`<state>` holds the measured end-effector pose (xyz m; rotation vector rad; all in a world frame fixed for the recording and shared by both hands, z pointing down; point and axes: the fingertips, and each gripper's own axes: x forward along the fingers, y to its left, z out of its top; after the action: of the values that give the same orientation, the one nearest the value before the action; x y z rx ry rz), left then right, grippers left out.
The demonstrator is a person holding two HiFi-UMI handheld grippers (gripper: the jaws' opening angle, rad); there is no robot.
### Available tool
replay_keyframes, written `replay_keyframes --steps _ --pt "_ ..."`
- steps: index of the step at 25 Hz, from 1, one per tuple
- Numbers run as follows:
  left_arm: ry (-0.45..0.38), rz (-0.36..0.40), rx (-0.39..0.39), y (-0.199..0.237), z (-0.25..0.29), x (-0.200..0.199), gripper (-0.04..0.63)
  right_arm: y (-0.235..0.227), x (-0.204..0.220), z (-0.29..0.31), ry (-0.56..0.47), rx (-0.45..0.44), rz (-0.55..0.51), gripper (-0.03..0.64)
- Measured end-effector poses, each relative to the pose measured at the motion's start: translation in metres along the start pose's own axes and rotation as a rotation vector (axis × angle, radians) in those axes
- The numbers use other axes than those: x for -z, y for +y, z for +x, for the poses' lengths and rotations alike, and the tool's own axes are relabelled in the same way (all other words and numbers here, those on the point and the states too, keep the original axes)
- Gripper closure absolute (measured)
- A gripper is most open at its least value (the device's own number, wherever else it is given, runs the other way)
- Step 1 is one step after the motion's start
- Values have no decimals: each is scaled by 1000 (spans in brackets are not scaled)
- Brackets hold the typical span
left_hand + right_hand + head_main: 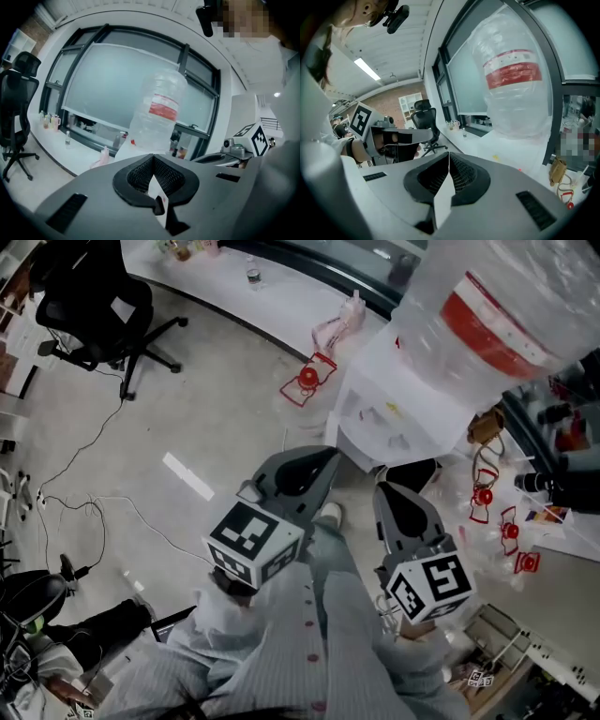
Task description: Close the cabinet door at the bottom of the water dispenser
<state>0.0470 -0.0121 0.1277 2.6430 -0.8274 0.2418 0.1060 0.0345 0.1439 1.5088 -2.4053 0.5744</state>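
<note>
Head view, steeply downward: water dispenser (398,404) right of centre, upright, white body capped by an inverted clear bottle (497,315) with a red label; long axis vertical in the room, drawn here as a slant from the base at centre frame to the bottle at upper right; tap face turned toward lower left, toward both grippers; cabinet door at the base not separable from a dark patch (412,472) just under the white body, open or closed not determinable.

Left gripper (328,457) at centre, tips aimed at the dispenser's lower left corner and near it; right gripper (382,488) just beside the dark patch; one marker cube (253,542) behind each, lower in frame; contact with the dispenser not determinable.

Left gripper view: jaws together, nothing between them; bottle upright beyond the tips, at centre frame.

Right gripper view: jaws likewise together and empty; bottle filling upper right.

Surroundings, head view: shoe (330,514) between the two grippers, near the base; red-and-white frames (306,381) on the floor left of the dispenser, more of the same at its right; brown bag (487,426) against its right side; office chair (94,306) at upper left, well apart; cable (94,442) trailing across the floor at left; white counter (272,296) along the top edge.
</note>
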Motion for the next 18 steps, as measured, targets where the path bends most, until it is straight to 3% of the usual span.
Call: replay_keyframes --steps 6,11,18 --pt "1 -30 -96 17 49 4 586 -54 9 25 68 -108 -49 603" --pt "37 -68 -179 51 54 29 586 -63 39 62 160 -200 -69 603" --pt "64 -118 -206 79 56 55 586 -61 68 94 205 -198 -30 603"
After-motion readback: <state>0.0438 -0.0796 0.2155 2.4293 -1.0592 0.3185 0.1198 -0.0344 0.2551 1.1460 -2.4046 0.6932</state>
